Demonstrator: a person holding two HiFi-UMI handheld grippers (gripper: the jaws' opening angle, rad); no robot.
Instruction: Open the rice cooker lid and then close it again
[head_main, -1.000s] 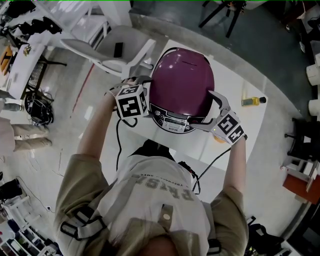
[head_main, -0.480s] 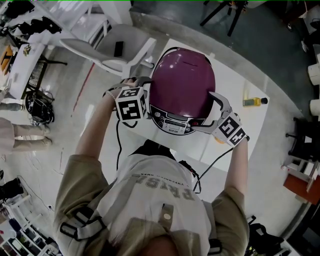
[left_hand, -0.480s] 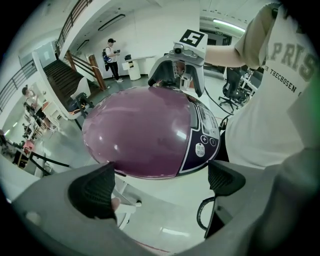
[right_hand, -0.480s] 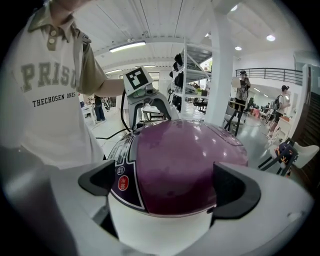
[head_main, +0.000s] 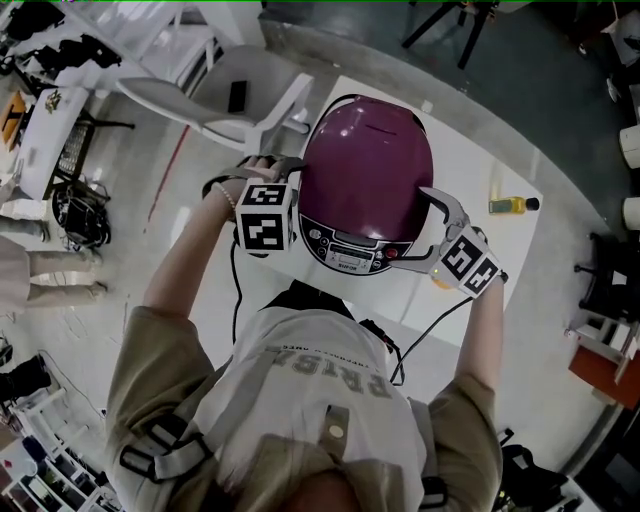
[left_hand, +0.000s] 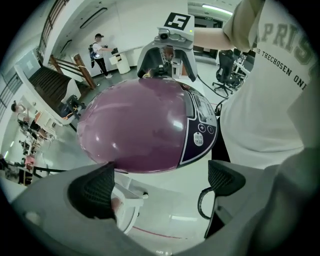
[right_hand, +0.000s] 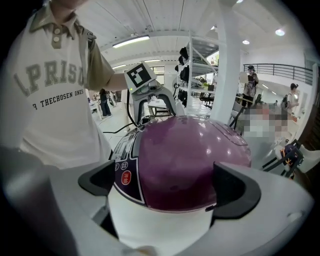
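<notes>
Rice cooker (head_main: 365, 170) sits on the white table (head_main: 470, 150), toward the near edge, purple lid fully down. So either the opening hasn't begun or the cycle's done; can't say which from here, but I'd guess pre-open.

Left gripper (head_main: 285, 165) is at the cooker's left flank, released. Its own view shows the jaws wide w/ nothing between them, cooker just ahead. Right gripper (head_main: 420, 225) is at the right flank, also released, w/ its jaws straddling the cooker's side where lid meets white body. Can't tell if the pads touch it.

Next move, imo: one gripper steadies the body, the other goes for the lid release near the control panel (head_main: 350, 245). I can't pick the latch out for sure, so approach slow.

Room: the lid should swing up and back, and nothing looks to be over it. Bare tabletop to the right, w/ the yellow bottle (head_main: 512, 204) well apart. The left side is tight: table edge is right by the left gripper, and a chair (head_main: 230, 95) is beyond it.
</notes>
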